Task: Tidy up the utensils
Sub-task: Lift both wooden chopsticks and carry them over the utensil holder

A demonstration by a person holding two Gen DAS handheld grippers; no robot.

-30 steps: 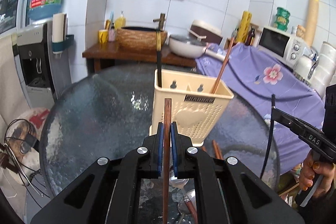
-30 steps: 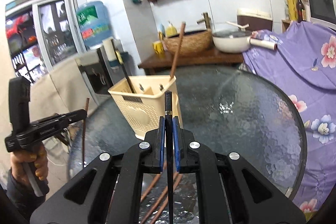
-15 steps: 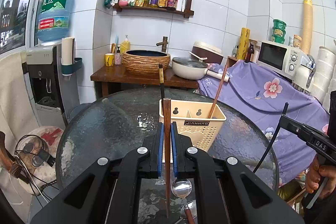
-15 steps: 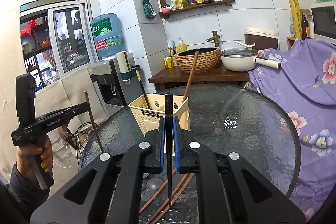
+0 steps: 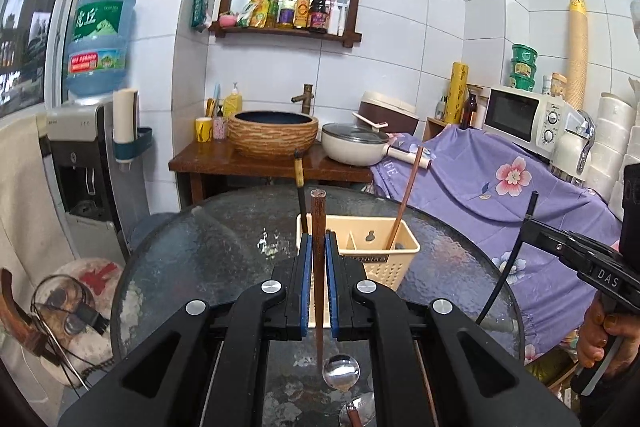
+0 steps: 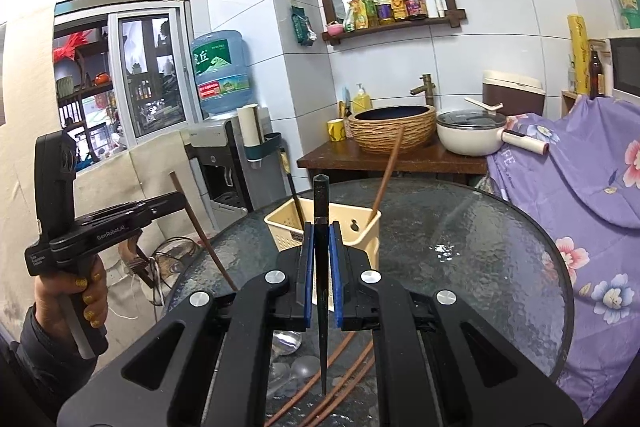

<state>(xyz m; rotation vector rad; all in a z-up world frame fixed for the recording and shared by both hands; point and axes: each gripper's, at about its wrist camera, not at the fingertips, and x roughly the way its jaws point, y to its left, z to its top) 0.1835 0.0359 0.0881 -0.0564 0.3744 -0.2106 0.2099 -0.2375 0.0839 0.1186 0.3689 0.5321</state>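
My left gripper pinched a brown chopstick upright; my right gripper clamped a black chopstick. Spoons lay just below on the glass table. Beyond stood the bin, holding two chopsticks.

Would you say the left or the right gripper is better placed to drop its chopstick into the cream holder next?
Probably left: the left gripper holds its brown chopstick upright, lined up before the cream holder. The right gripper sits about as near, so it's close.
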